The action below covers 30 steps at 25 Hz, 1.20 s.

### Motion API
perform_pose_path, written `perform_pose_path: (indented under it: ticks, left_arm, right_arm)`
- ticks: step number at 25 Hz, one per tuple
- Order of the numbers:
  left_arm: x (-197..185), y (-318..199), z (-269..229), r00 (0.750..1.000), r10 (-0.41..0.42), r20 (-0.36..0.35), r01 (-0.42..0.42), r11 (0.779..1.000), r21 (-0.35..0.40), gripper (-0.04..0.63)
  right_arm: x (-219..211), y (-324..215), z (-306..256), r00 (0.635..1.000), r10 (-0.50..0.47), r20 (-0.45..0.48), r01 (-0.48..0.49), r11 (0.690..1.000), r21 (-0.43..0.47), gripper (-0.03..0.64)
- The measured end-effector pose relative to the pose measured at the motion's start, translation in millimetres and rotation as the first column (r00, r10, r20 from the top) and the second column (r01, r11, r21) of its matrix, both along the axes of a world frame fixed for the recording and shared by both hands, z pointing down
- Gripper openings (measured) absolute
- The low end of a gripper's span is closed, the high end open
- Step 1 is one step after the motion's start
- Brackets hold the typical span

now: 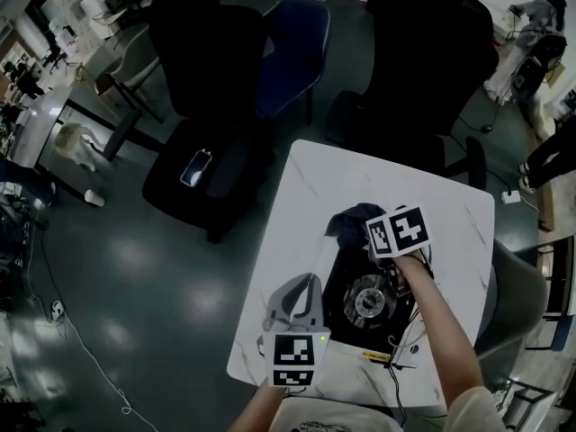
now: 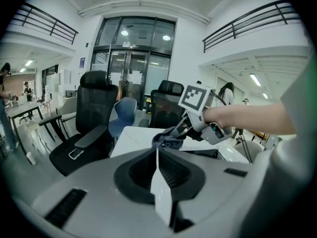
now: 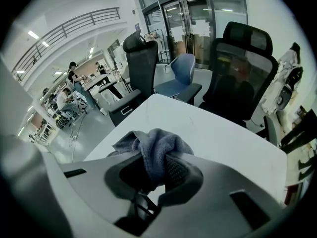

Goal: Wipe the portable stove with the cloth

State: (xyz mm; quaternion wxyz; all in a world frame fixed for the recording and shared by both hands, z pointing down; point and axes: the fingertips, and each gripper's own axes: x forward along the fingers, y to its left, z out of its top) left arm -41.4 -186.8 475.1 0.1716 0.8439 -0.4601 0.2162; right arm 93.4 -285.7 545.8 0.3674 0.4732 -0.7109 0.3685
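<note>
Cloth (image 3: 148, 145) sits clamped in my right gripper (image 3: 157, 170) over the stove's (image 1: 367, 300) far edge, the stove by the table's (image 1: 315, 178) near edge. Risk: the stove may slide under wiping, since my left gripper (image 2: 157, 152), clenched and empty, steadies nothing.

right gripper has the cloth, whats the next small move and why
Probably lower the right gripper and drag the cloth toward the burner. Its jaws are clamped on the cloth, which sits bunched at the far edge of the stove, so most of the black top lies uncovered nearer the person.
</note>
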Motion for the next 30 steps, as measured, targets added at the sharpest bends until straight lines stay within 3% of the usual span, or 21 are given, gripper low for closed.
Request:
perform_pose_path:
  ticks: [5, 30]
  left_arm:
    - [6.5, 5.4, -0.2, 1.000, 0.004, 0.004, -0.004, 1.000, 0.001, 0.021]
    - [60.1, 31.3, -8.6, 0.998, 0.057, 0.019, -0.057, 0.998, 0.010, 0.021]
  right_arm:
    - [20.1, 9.7, 3.0, 0.998, -0.003, -0.059, 0.003, 1.000, -0.002, 0.063]
    - [104.9, 58.8, 4.9, 0.995, 0.047, -0.088, -0.053, 0.997, -0.063, 0.063]
